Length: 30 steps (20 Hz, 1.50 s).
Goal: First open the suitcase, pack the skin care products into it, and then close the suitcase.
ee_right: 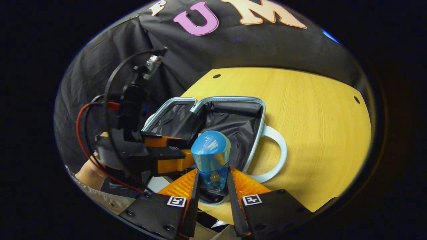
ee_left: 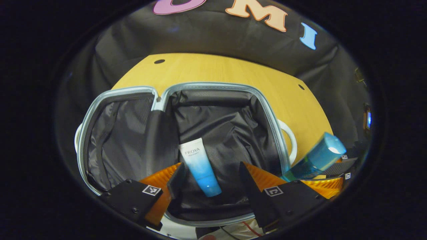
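I have the blue bottle [ee_right: 211, 156] pinched in my right gripper [ee_right: 212, 181] above the open suitcase [ee_left: 267, 110], ready to drop beside the tube [ee_left: 200, 166], while my left gripper [ee_left: 208, 181] hangs spread, empty.

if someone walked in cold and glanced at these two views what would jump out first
Probably the blue bottle clamped between the right gripper jaws, held above the near edge of the open suitcase on the wooden table. Next, the white-and-blue tube lying on the black lining in the suitcase's right compartment, just beyond the left gripper, whose jaws stand open.
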{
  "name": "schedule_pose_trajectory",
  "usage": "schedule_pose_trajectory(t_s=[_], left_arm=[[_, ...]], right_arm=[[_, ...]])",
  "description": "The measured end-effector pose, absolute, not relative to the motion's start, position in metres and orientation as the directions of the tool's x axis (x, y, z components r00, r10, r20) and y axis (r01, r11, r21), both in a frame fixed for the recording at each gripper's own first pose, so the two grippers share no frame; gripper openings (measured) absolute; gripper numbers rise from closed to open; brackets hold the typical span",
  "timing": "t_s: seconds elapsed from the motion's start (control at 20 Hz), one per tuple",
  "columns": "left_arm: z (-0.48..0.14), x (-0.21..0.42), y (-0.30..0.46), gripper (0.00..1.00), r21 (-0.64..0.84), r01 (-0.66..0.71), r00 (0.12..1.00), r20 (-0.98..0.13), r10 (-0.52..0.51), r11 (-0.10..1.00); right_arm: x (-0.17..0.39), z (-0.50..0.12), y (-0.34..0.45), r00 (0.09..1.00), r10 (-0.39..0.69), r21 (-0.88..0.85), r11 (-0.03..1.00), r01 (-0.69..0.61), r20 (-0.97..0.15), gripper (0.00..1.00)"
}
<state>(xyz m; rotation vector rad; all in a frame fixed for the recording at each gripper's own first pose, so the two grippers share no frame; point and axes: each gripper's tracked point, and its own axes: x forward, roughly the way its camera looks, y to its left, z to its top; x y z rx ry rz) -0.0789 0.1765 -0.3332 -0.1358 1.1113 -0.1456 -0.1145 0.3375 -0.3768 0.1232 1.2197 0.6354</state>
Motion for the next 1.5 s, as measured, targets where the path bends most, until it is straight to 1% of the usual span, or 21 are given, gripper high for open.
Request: schedule_pose_trajectory(t_s=[0.05,0.15,0.2,0.3,0.35,0.4,0.5,0.65,0.7,0.8,0.85,1.05,1.25,1.4,1.45,1.5], left_arm=[[-0.327,-0.075,0.180,0.96,-0.192,0.049,0.454,-0.870,-0.193,0.980],[-0.313,-0.068,0.192,0.96,-0.211,0.045,0.501,-0.841,-0.205,0.976],[-0.307,-0.065,0.201,0.96,-0.211,0.042,0.519,-0.831,-0.202,0.977],[-0.295,-0.064,0.223,0.96,-0.201,0.034,0.543,-0.819,-0.187,0.979],[-0.293,-0.064,0.237,0.96,-0.191,0.024,0.552,-0.816,-0.172,0.981],[-0.290,-0.063,0.254,0.96,-0.182,0.008,0.561,-0.813,-0.155,0.983],[-0.284,-0.065,0.290,0.96,-0.168,-0.040,0.576,-0.809,-0.115,0.985],[-0.287,-0.066,0.353,0.96,-0.130,-0.141,0.585,-0.811,-0.024,0.982],[-0.286,-0.067,0.372,0.96,-0.123,-0.175,0.589,-0.808,0.004,0.977],[-0.284,-0.068,0.403,0.96,-0.124,-0.241,0.592,-0.805,0.045,0.963],[-0.284,-0.069,0.418,0.96,-0.122,-0.267,0.592,-0.803,0.063,0.956],[-0.286,-0.075,0.478,0.96,-0.054,-0.329,0.582,-0.798,0.157,0.943],[-0.293,-0.073,0.519,0.96,-0.033,-0.388,0.570,-0.794,0.211,0.921],[-0.309,-0.071,0.543,0.96,-0.004,-0.414,0.540,-0.806,0.242,0.910],[-0.316,-0.071,0.549,0.98,0.004,-0.421,0.529,-0.812,0.249,0.907],[-0.324,-0.071,0.555,0.96,0.009,-0.430,0.515,-0.819,0.253,0.903]], right_arm=[[-0.116,-0.385,0.342,0.191,0.501,0.408,0.831,-0.377,-0.844,0.47],[-0.118,-0.402,0.346,0.178,0.459,0.376,0.853,-0.361,-0.871,0.46],[-0.121,-0.408,0.348,0.173,0.439,0.361,0.864,-0.352,-0.881,0.44],[-0.126,-0.417,0.348,0.156,0.403,0.336,0.881,-0.334,-0.902,0.44],[-0.120,-0.420,0.355,0.185,0.402,0.330,0.887,-0.324,-0.897,0.45],[-0.119,-0.420,0.359,0.192,0.402,0.330,0.888,-0.321,-0.895,0.45],[-0.102,-0.415,0.373,0.261,0.411,0.323,0.890,-0.321,-0.874,0.60],[-0.081,-0.405,0.384,0.351,0.406,0.280,0.891,-0.358,-0.844,0.96],[-0.076,-0.400,0.387,0.376,0.404,0.268,0.892,-0.365,-0.834,0.93],[-0.070,-0.390,0.395,0.409,0.410,0.264,0.892,-0.368,-0.815,0.93],[-0.067,-0.386,0.399,0.423,0.416,0.268,0.891,-0.366,-0.805,0.98],[-0.061,-0.373,0.405,0.469,0.420,0.266,0.894,-0.360,-0.777,0.98],[-0.062,-0.370,0.399,0.484,0.399,0.238,0.902,-0.361,-0.778,0.98],[-0.059,-0.367,0.390,0.505,0.381,0.222,0.911,-0.347,-0.775,0.98],[-0.058,-0.365,0.386,0.513,0.374,0.215,0.914,-0.344,-0.773,0.98],[-0.057,-0.364,0.383,0.519,0.368,0.209,0.917,-0.340,-0.771,0.98]])
